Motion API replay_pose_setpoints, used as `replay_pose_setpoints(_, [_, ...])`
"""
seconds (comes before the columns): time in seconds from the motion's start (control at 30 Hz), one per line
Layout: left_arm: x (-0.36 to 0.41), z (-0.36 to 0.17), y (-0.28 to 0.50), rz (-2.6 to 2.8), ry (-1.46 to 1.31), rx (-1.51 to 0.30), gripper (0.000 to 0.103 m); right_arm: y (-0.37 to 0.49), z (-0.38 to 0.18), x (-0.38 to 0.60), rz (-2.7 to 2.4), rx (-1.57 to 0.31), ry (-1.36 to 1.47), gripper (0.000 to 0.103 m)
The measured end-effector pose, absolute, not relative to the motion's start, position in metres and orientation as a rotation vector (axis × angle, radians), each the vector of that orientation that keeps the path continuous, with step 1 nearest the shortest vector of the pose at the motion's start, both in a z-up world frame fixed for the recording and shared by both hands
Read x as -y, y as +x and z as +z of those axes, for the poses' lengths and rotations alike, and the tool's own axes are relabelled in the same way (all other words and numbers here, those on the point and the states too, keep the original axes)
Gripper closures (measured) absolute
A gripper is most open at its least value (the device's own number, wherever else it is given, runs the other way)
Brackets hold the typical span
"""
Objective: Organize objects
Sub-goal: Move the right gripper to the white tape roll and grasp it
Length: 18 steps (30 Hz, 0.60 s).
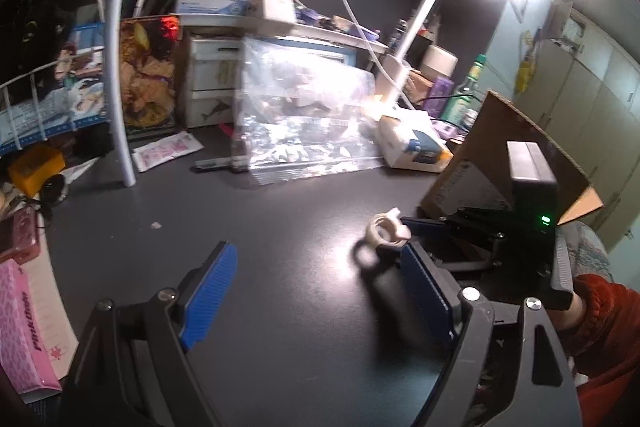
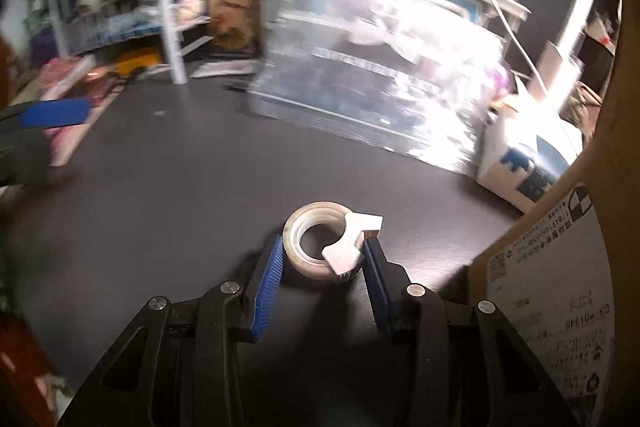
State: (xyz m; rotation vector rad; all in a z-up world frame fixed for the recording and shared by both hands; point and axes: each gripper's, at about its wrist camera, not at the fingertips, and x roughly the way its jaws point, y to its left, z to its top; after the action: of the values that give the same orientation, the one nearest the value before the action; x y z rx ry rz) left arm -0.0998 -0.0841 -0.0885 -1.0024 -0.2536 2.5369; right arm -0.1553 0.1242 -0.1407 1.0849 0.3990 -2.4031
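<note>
A roll of clear tape with a white cutter (image 2: 320, 247) is held between the blue pads of my right gripper (image 2: 324, 257), just above the dark table; the jaws are shut on it. It also shows in the left wrist view (image 1: 386, 231), at the tip of the right gripper (image 1: 404, 227). My left gripper (image 1: 316, 287) is wide open and empty over the dark table (image 1: 260, 227); one of its fingertips (image 2: 56, 112) shows at the left edge of the right wrist view.
A cardboard box (image 1: 516, 155) stands at the right, also in the right wrist view (image 2: 560, 267). A clear plastic bag (image 1: 304, 115) leans at the back, a tissue pack (image 1: 416, 143) beside it. A pink box (image 1: 24, 327) lies left. A white lamp arm (image 1: 424, 7) rises behind.
</note>
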Motion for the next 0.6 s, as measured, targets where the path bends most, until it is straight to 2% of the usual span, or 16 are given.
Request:
replay_pose_setpoints(0.17, [0.070,-0.075,-0.096,2.441,-0.993,0.234,0.022,-0.122,-0.104,-0.114,-2.262,-0.387,0.942,0.067])
replay_pose_setpoints(0.6, [0.017,-0.018,-0.096,2.301,-0.967,0.139,0.063,-0.071,-0.026,-0.109,-2.168,-0.517,0.704,0.067])
